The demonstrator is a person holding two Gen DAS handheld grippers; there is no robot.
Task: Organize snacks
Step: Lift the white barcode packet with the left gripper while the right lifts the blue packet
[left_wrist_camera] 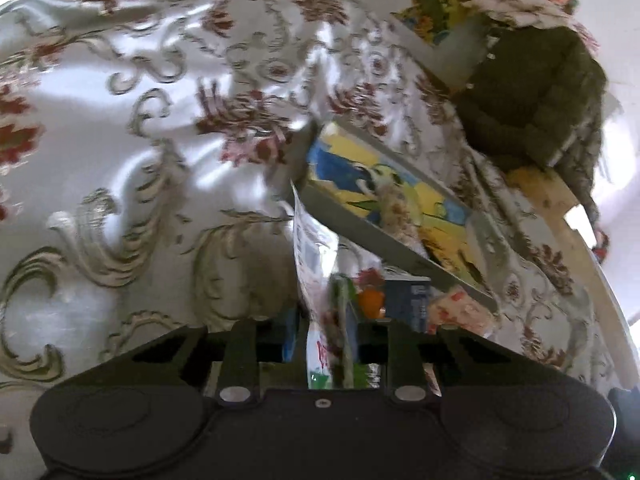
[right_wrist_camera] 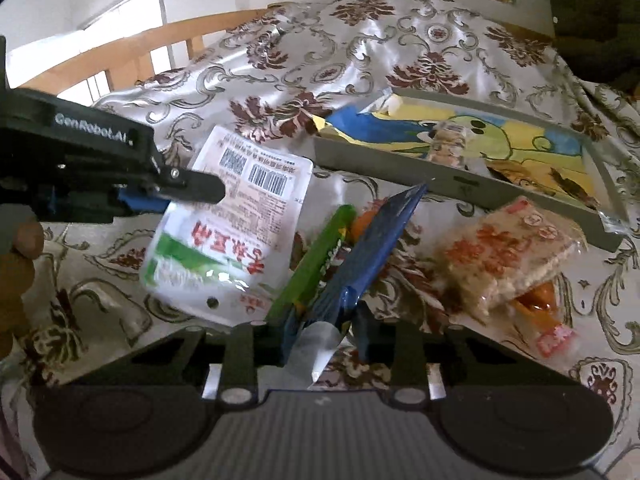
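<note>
While both grippers close on snack packets above a bed draped in a floral satin cloth [right_wrist_camera: 380, 48], the remaining snacks lie between them and a tray. Left gripper [left_wrist_camera: 326, 344]: its fingers pinch the edge of a white pouch [right_wrist_camera: 228, 232] printed with barcodes, red characters and a green band; in the left wrist view the pouch stands on edge between the pads, and in the right wrist view it hangs tilted from the black fingertip [right_wrist_camera: 200, 190] entering at left. Right gripper [right_wrist_camera: 324, 336]: its jaws are drawn in on the silver end of a dark blue packet [right_wrist_camera: 368, 256], which rises slanted toward the tray. Just beside the blue packet, on its left, a green packet [right_wrist_camera: 316, 260] leans at a similar slant; whether the right pads also press on it cannot be told. An orange item shows behind these two, mostly hidden. To the right, a clear packet of pale crackers [right_wrist_camera: 508, 256] with red print rests on the cloth, overlapping an orange and pink wrapper [right_wrist_camera: 544, 316]. Beyond them lies a grey tray [right_wrist_camera: 400, 168] lined with a blue and yellow cartoon picture; one small wrapped snack [right_wrist_camera: 448, 140] sits inside it. A wooden rail [right_wrist_camera: 132, 48] borders the far side of the bed.
</note>
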